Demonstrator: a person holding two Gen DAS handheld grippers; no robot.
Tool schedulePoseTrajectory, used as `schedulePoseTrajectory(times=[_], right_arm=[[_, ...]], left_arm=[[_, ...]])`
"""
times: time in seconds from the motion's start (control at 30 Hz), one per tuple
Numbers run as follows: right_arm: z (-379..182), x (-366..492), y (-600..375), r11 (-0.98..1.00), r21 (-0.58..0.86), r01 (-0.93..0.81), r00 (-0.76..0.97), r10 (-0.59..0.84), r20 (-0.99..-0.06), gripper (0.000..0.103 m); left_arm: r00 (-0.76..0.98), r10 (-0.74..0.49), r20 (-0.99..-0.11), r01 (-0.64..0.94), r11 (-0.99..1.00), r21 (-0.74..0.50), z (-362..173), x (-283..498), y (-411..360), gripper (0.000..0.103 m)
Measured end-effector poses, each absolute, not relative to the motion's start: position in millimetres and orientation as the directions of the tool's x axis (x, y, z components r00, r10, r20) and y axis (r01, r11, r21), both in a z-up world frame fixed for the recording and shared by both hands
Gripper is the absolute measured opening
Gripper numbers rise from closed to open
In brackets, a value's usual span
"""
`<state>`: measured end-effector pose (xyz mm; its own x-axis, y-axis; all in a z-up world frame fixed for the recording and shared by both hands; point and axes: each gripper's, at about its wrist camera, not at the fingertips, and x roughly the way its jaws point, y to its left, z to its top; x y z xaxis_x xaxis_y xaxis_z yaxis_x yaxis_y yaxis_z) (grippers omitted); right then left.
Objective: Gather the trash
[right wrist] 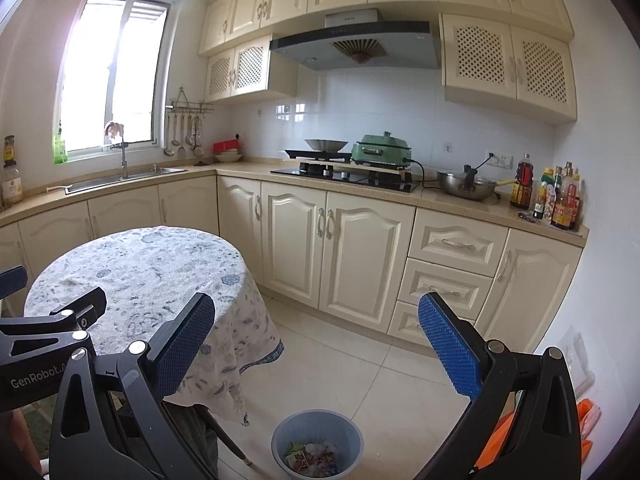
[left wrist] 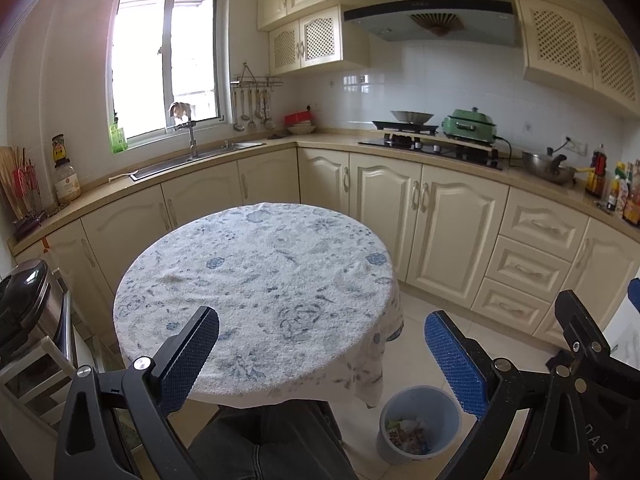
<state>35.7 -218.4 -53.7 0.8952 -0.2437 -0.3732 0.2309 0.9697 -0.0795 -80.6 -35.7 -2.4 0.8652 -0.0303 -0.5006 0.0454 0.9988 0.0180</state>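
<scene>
Left wrist view: the left claw (left wrist: pixel 322 344) is spread wide with nothing between its blue pads, held above the near edge of a round desk (left wrist: pixel 256 280). The desk wears a white cloth with blue flowers (left wrist: pixel 280 248), bare on top, its hem hanging over the rim on the near right. A grey bin (left wrist: pixel 420 428) stands on the pale tiled floor (left wrist: pixel 436 316) just right of the desk; wrappers and scraps of trash (left wrist: pixel 408 436) lie inside it. Part of the right claw (left wrist: pixel 580 332) shows at the right edge. Cream cabinets (left wrist: pixel 452 216) line the far wall and the left wall, with a sink (left wrist: pixel 200 158) below a window and a stove (left wrist: pixel 432 146) under a hood. A metal pot (left wrist: pixel 28 300) sits close by the desk's left side.

Right wrist view: the right claw (right wrist: pixel 316 330) is likewise wide apart and empty, held over open floor (right wrist: pixel 340 360) between the desk (right wrist: pixel 136 276) and the drawers (right wrist: pixel 452 268). The bin (right wrist: pixel 318 446) sits below, just beside the hanging cloth, with the trash (right wrist: pixel 312 460) in it. Something orange (right wrist: pixel 584 428) lies by the right wall.
</scene>
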Motion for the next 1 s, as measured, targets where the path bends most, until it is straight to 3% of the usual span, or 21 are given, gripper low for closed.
schedulePoseTrajectory(times=[1.0], right_arm=[[-51.2, 34.3, -218.1, 0.969, -0.083, 0.232, 0.897, -0.246, -0.366, 0.103]], left_arm=[[0.870, -0.020, -0.493, 0.036, 0.999, 0.023, -5.5, -83.7, -32.4, 0.101]])
